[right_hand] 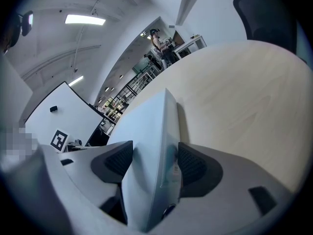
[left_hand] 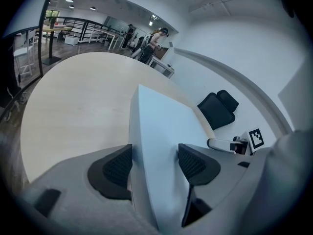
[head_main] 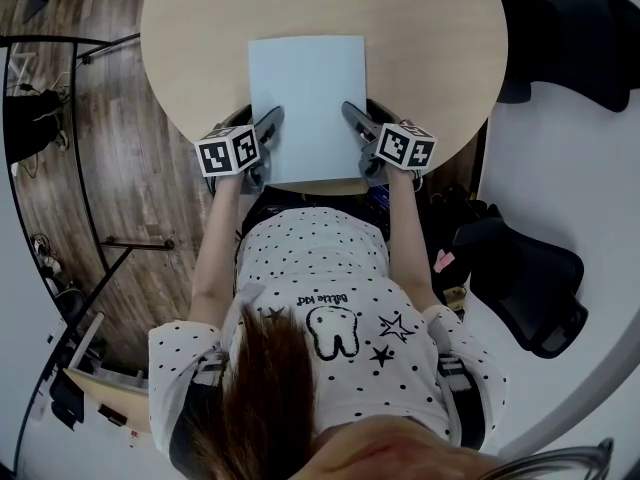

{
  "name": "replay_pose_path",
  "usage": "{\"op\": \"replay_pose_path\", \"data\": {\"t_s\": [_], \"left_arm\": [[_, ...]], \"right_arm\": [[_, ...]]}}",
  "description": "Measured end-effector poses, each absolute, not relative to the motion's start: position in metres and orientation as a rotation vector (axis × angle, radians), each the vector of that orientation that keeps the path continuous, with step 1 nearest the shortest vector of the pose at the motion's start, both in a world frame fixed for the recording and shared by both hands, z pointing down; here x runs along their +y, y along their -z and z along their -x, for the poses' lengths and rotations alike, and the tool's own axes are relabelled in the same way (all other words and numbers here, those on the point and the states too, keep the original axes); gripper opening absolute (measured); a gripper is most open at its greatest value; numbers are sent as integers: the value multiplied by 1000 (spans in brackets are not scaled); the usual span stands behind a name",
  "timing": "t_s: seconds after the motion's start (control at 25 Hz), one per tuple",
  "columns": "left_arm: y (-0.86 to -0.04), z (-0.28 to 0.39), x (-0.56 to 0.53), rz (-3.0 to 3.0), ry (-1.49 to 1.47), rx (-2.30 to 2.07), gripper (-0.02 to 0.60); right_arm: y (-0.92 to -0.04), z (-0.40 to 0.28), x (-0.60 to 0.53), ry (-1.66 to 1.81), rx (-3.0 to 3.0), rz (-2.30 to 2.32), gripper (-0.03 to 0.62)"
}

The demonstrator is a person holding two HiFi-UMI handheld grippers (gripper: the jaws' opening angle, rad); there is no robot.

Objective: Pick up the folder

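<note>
My left hand-held gripper and right hand-held gripper stand open astride the folder, so an uneven squeeze could skid it across the bench.

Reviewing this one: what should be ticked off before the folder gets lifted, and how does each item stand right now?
1. Folder lies flat on the table with nothing on top of it: ok.
2. Left hand-held gripper has the folder's edge between its jaws: ok.
3. Right hand-held gripper has the folder's opposite edge between its jaws: ok.
4. Both grippers sit level with each other at the folder's near end, per the head view: ok.
5. Jaws closed on the folder: not ok. Both pairs stand apart and do not clamp it.
6. Depth of bite is enough for a firm hold: cannot tell.
</note>
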State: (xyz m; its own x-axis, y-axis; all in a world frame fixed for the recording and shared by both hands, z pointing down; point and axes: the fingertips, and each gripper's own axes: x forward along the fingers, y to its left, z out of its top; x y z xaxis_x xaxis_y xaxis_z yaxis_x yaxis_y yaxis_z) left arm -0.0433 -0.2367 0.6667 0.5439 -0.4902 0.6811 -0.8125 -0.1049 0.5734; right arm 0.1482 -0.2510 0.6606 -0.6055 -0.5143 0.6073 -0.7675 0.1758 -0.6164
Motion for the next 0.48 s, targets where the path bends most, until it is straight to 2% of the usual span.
{"op": "replay_pose_path", "data": {"t_s": [0.48], "left_arm": [[-657, 43, -238, -1748, -346, -1113, 288]], "right_arm": [[-646, -146, -258, -1308, -2236, -1254, 276]]}}
